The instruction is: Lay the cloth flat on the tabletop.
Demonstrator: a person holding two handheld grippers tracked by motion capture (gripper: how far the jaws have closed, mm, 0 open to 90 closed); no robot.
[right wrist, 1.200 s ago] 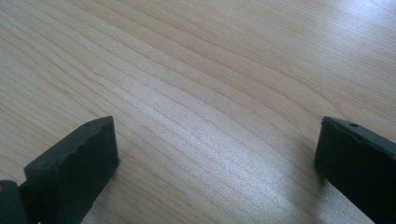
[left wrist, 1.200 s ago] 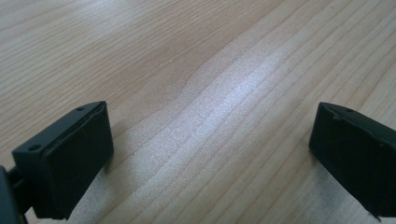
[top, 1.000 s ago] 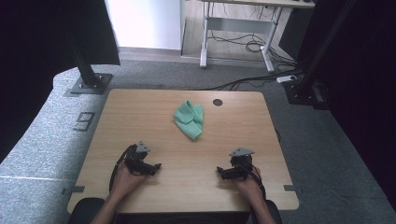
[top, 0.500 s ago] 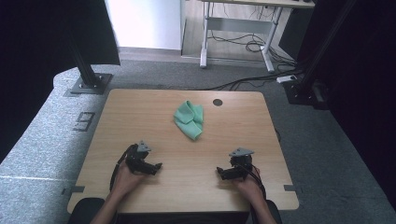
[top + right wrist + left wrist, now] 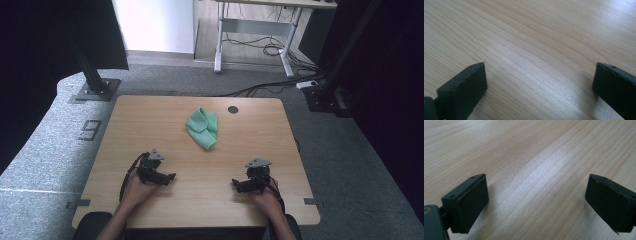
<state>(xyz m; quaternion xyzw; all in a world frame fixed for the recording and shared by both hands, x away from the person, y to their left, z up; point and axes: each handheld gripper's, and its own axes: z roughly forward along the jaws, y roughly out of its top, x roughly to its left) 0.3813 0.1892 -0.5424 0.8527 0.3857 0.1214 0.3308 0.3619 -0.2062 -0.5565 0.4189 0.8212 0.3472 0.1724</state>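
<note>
Work has not started. The crumpled green cloth (image 5: 203, 128) lies untouched at the worktop (image 5: 150, 120) centre, towards the far edge. Left gripper (image 5: 169, 177), which has just been closing slightly, and right gripper (image 5: 236, 185) rest near the front edge, fingers wide, holding nothing. Reaching and grasping remain.

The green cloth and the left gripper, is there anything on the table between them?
No. In the high view, only bare wooden table lies between the green cloth and the left gripper.
</note>
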